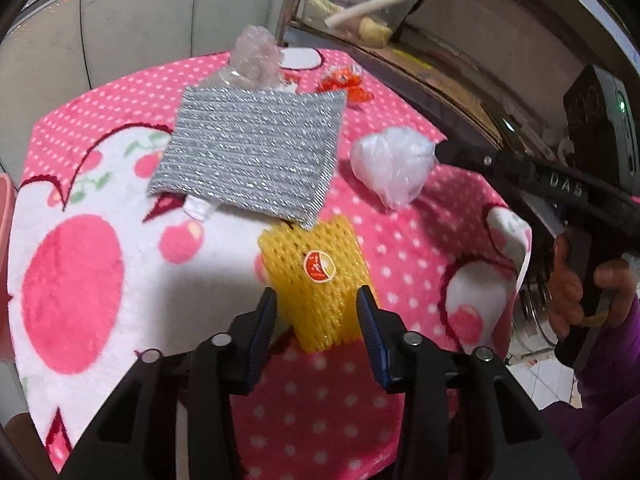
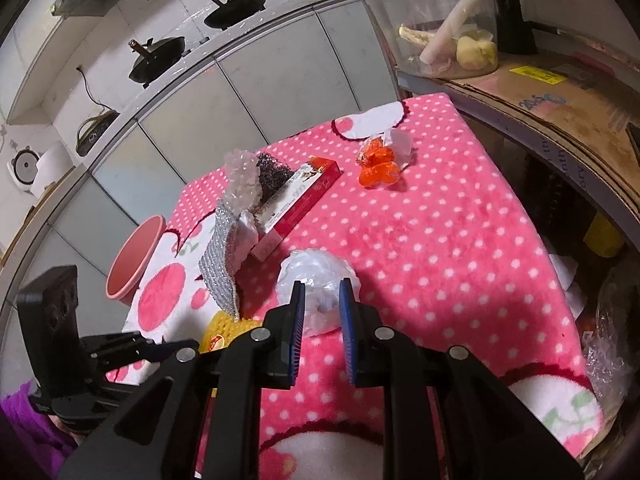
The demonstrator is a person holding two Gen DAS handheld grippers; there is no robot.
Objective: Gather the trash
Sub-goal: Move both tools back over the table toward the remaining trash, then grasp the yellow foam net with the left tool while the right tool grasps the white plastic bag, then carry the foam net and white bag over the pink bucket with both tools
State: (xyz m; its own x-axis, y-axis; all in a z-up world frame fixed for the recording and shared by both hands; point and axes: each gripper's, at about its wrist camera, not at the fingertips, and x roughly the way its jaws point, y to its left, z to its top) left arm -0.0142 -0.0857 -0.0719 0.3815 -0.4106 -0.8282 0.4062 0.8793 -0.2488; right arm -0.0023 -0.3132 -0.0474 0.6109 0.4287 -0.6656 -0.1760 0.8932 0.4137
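Trash is scattered over a table covered by a pink polka-dot blanket. The left gripper is seen with its jaws spread, and a yellow foam fruit net bearing a round red sticker is bracketed between the two blue pads; whether the pads touch the net cannot be told. The net stands near the table's near edge. The right gripper is likewise unclenched, with its fingers set on either side of a crumpled clear plastic bag; in the left wrist view its tip is seen touching that bag toward the table's right edge. A firm grasp is not shown.

Just beyond the foam net, a glittery silver cloth is seen, its near corner overlapping the top of the net. White crumpled paper is tucked against the cloth, beside a red and white carton that lies flat near the middle of the table. A wad of bubble wrap and a dark scouring pad are found behind the carton, toward the far left edge. Orange wrappers are placed near the far edge, well apart from the grippers. A pink bowl is seen at the table's left edge.
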